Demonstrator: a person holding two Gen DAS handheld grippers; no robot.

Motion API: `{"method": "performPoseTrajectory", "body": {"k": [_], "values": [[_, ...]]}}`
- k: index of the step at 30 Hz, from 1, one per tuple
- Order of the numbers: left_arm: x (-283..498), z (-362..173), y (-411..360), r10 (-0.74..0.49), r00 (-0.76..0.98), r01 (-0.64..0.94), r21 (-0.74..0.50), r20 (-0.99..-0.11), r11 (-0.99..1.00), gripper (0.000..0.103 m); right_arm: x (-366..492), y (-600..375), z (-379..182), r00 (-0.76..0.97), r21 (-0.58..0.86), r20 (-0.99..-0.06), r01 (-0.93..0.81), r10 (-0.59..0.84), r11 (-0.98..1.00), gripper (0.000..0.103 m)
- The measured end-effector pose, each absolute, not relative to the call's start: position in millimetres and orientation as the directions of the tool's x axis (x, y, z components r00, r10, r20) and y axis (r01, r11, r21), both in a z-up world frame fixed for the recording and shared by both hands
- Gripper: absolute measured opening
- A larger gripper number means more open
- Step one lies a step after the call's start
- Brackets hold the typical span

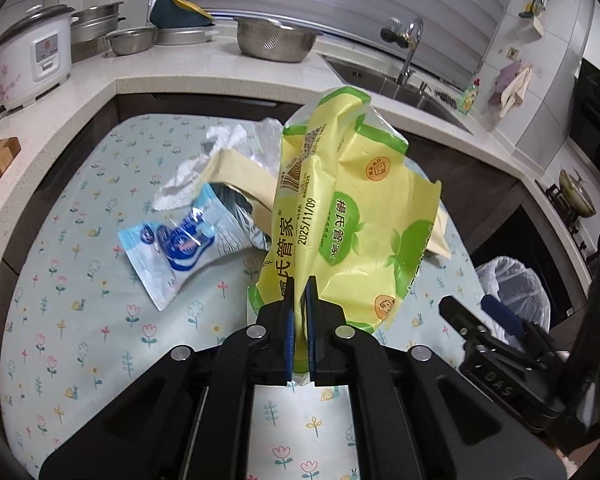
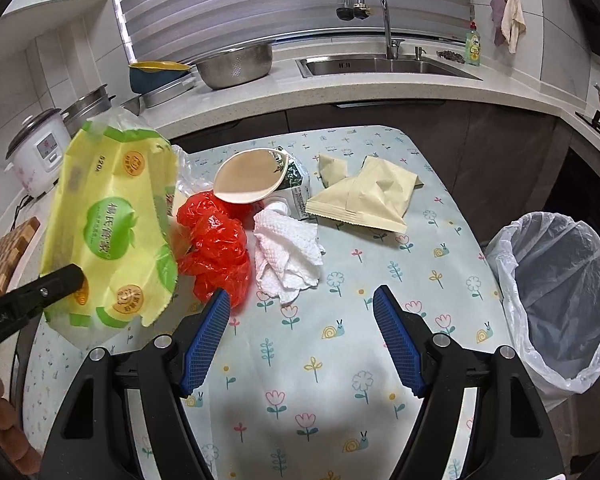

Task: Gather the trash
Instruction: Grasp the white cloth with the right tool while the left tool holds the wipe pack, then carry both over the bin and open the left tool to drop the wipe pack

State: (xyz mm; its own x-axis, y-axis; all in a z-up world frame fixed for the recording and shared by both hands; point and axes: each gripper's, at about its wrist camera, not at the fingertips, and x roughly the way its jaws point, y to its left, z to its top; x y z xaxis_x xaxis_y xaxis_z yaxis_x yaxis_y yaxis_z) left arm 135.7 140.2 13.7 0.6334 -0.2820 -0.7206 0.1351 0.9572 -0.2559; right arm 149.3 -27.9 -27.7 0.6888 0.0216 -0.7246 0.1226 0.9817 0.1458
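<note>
With the left gripper [image 1: 300,280] clamped on the crinkled yellow-green plastic wrapper [image 1: 352,208], carry it beyond the tabletop's [image 2: 340,360] right edge to the white-lined bin [image 2: 560,280], keeping the right gripper's [image 2: 300,300] fingers open and clear.

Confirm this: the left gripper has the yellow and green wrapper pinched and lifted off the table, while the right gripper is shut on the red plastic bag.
Not quite. The right gripper is open and empty above the table, beside the red plastic bag, as the right wrist view shows. The left gripper does pinch the lifted yellow and green wrapper.
</note>
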Motion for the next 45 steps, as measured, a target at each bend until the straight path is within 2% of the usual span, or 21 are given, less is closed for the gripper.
{"method": "performPoseTrajectory", "body": {"k": [8,19,22,25,27,30,45], "values": [[154,32,156,-0.264,0.677,0.098,-0.271,-0.687,0.958,0.004,189,-27,-44,0.666,0.175,-0.744,0.127,0.046,0.976,0.071],[188,23,154,-0.217,0.679,0.064,-0.238,-0.701,0.969,0.004,239,-27,-76,0.618,0.172,-0.785,0.145,0.047,0.974,0.067],[194,18,150,-0.215,0.671,0.062,-0.235,-0.709,0.97,0.004,244,-27,-85,0.6,0.175,-0.798,0.147,0.053,0.973,0.058],[198,14,147,-0.209,0.667,0.06,-0.228,-0.716,0.972,0.004,246,-27,-91,0.585,0.179,-0.808,0.146,0.061,0.973,0.04],[200,12,146,-0.206,0.663,0.057,-0.226,-0.72,0.972,0.004,244,-27,-92,0.584,0.181,-0.809,0.145,0.064,0.973,0.023],[200,12,144,-0.204,0.659,0.055,-0.224,-0.724,0.973,0.004,238,-27,-89,0.593,0.195,-0.802,0.141,0.075,0.971,0.01],[167,34,115,-0.224,0.681,0.107,-0.209,-0.697,0.972,0.004,164,-54,-25,0.714,0.225,-0.699,0.154,0.05,0.962,0.008]]}}
